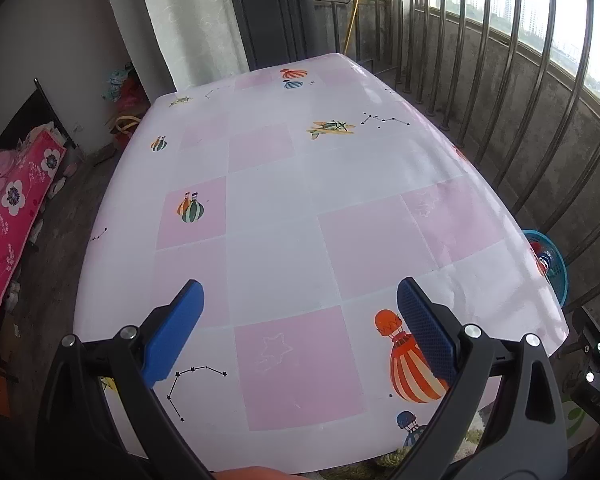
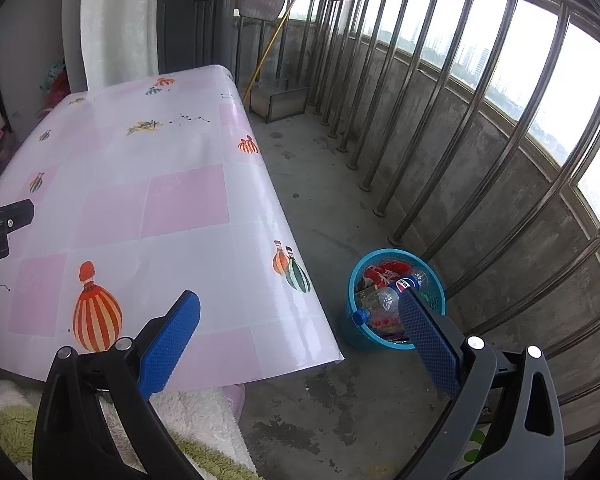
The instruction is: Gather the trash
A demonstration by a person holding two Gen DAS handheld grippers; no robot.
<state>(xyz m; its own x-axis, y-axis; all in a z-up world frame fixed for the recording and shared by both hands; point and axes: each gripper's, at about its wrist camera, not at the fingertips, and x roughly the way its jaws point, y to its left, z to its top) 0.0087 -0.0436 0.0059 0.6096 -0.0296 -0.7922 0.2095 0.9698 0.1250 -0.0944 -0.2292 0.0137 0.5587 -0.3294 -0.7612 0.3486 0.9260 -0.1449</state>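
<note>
A blue plastic basket [image 2: 358, 276] stands on the concrete floor right of the table, holding a clear bottle with a blue cap [image 2: 374, 304], a Pepsi-labelled bottle [image 2: 410, 282] and red wrappers [image 2: 384, 272]. Its rim also shows past the table edge in the left wrist view [image 1: 556, 268]. My left gripper [image 1: 300, 304] is open and empty above the table's near end. My right gripper [image 2: 300, 316] is open and empty, over the table's right edge, its right finger in front of the basket. The table [image 1: 300, 184] carries a pink and white balloon-print cloth with no loose items on it.
Metal railing bars [image 2: 420, 152] on a concrete wall run along the right. A dark cabinet [image 1: 272, 16] and a white curtain [image 1: 188, 20] stand behind the table. Bedding and clutter [image 1: 16, 208] lie at left. A fluffy green-white cloth [image 2: 196, 428] lies at the near table edge.
</note>
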